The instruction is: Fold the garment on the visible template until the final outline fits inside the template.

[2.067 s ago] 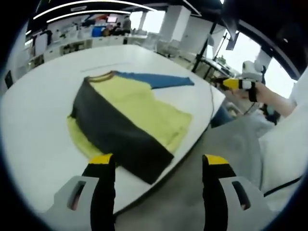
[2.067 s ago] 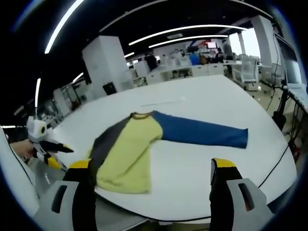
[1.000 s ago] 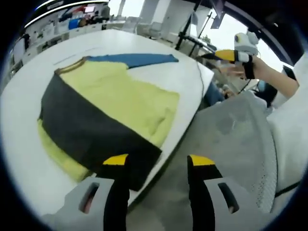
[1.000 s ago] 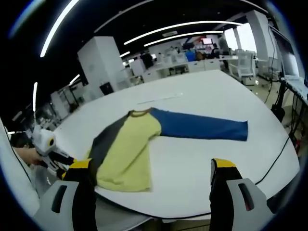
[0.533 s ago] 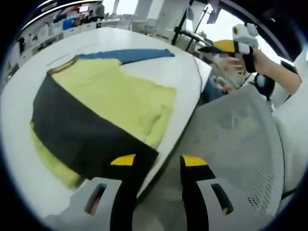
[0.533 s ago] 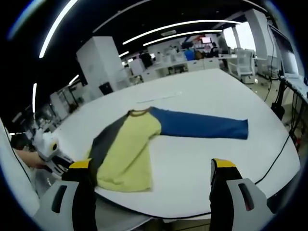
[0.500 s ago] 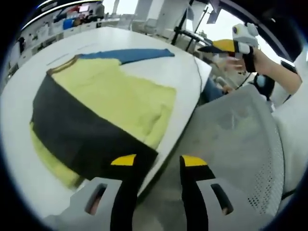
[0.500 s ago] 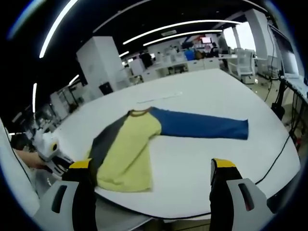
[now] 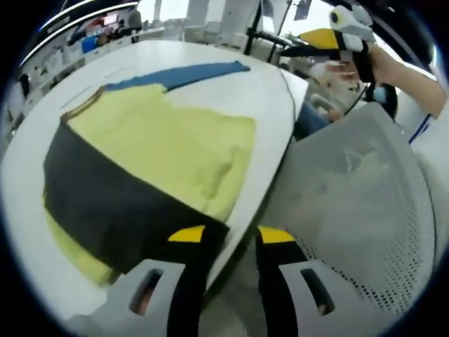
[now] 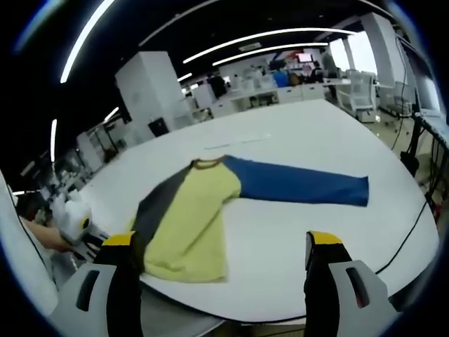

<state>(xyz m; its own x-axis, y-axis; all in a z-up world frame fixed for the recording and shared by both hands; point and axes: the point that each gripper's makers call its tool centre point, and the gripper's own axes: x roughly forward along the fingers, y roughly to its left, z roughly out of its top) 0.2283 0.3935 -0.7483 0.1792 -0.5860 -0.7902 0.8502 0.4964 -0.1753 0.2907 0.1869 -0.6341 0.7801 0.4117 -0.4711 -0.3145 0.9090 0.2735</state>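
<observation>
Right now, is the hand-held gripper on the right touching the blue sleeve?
Apart. In the right gripper view, bare white table separates the right hand-held gripper from the blue sleeve.

A grey mesh chair point(image 9: 365, 210) stands just off the edge of the white table point(image 10: 302, 140), its perforated back close to the rim. A thin black cable point(image 10: 410, 235) hangs over the table's edge near one corner. Beyond the far edge stand white desks point(image 10: 280, 95) and a white pillar point(image 10: 144, 88) (ceiling light strips point(image 10: 266, 38) glow overhead).
</observation>
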